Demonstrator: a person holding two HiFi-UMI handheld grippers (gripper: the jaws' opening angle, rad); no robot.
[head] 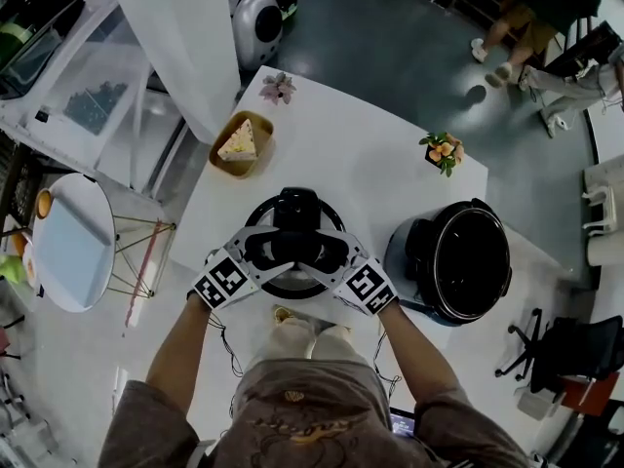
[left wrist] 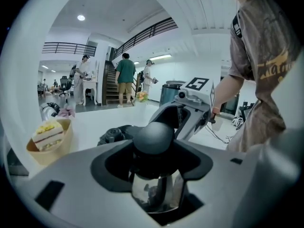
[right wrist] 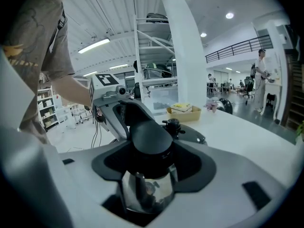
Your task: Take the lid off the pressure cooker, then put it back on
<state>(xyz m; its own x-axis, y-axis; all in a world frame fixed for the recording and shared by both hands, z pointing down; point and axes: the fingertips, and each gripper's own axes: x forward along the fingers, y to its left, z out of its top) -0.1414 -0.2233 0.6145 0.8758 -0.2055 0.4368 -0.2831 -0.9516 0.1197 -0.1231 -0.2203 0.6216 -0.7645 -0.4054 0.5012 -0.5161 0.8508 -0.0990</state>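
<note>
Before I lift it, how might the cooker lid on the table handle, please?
Probably stiff and fairly heavy: the lid is a wide, metal-rimmed disc. The rounded knob may slip between jaws. Held by that centre alone, it could tilt.

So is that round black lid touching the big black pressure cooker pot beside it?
Apart. The head view shows a strip of bare white table between the round black lid and the black pressure cooker pot.
</note>
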